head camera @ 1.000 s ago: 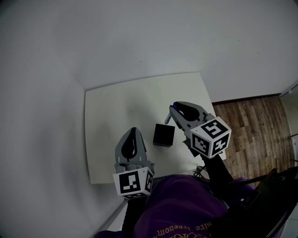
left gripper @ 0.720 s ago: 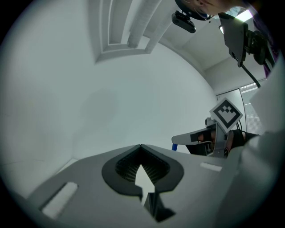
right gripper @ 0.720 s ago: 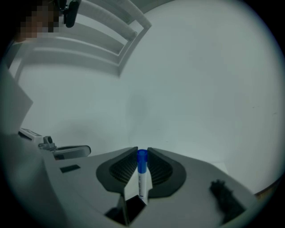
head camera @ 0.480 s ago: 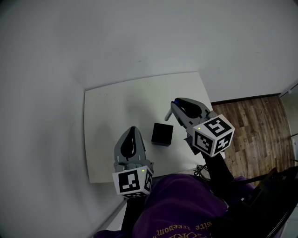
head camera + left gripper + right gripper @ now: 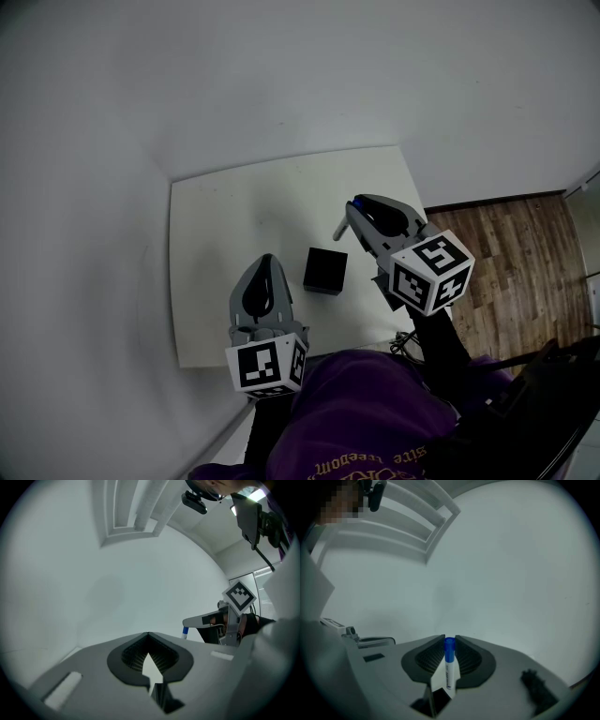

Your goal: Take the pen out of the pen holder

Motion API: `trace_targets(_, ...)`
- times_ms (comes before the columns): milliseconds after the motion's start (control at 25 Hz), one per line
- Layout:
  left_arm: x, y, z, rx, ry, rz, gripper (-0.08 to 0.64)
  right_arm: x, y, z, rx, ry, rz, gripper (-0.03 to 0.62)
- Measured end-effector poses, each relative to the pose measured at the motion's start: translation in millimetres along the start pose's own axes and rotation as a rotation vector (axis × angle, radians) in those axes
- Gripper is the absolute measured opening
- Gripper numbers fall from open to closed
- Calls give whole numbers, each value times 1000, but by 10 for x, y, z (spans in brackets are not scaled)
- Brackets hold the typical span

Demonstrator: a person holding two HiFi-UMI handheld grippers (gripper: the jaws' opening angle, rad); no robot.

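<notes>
Right gripper (image 5: 349, 214) now slightly farther from the pen holder (image 5: 325, 271), jaws tight on the pen (image 5: 449, 666).

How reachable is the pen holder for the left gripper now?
Probably yes: left gripper sits beside the black pen holder, bare table between; right gripper, shut on the pen, is beyond it.

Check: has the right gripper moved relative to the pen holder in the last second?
Yes. The right gripper, shut on the pen, has shifted slightly away from the pen holder, toward the far edge of the table.
</notes>
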State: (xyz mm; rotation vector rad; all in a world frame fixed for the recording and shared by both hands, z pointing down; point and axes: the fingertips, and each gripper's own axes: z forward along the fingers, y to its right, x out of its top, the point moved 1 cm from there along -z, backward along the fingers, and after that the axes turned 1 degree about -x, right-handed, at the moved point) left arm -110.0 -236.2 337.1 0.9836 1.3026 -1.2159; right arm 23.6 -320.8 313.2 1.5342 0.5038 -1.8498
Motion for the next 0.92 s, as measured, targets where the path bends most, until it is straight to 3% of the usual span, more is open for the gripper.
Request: trace_targets(920, 8, -41, -38, 24, 8, -12, 5, 43, -12, 6, 2, 10, -7, 75)
